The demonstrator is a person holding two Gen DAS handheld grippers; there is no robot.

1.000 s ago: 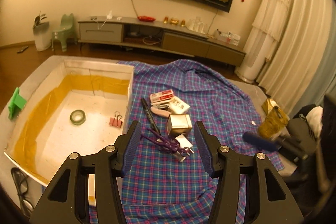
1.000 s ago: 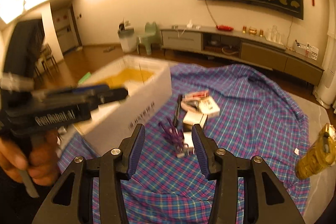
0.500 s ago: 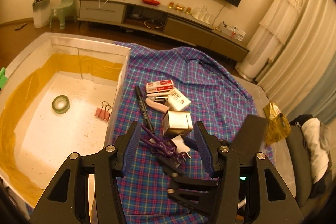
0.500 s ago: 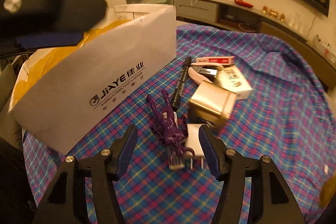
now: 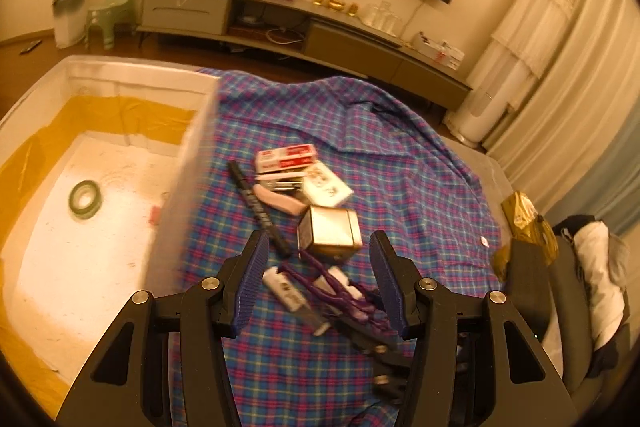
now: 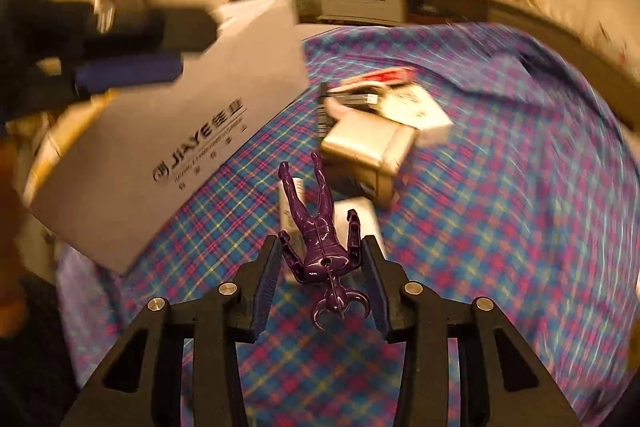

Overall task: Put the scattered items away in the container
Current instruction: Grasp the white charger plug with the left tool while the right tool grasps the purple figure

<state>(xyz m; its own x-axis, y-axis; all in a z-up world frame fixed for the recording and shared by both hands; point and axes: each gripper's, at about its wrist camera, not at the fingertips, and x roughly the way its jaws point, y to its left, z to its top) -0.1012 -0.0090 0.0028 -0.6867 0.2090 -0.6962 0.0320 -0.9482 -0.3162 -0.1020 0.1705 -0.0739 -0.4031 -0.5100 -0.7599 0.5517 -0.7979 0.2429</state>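
Figurine (image 6: 320, 243), purple and glossy, lies on the plaid cloth (image 6: 500, 227) at 6 o'clock of the gold tin (image 6: 366, 147). Your right gripper (image 6: 320, 287) fingers are closing around its torso; it looks light, rigid, slippery, thin-limbed. Left gripper (image 5: 320, 283) fingers stand released.

Probably home lounge: TV console (image 5: 280, 15), curtains (image 5: 560, 107)

the pink clip (image 5: 155, 215) in the white box (image 5: 192, 163) is smeared and half hidden by the box wall. printing on the small carton (image 5: 327, 185) is too blurred to read. the left hand-held gripper (image 6: 132, 59) is a dark smear.
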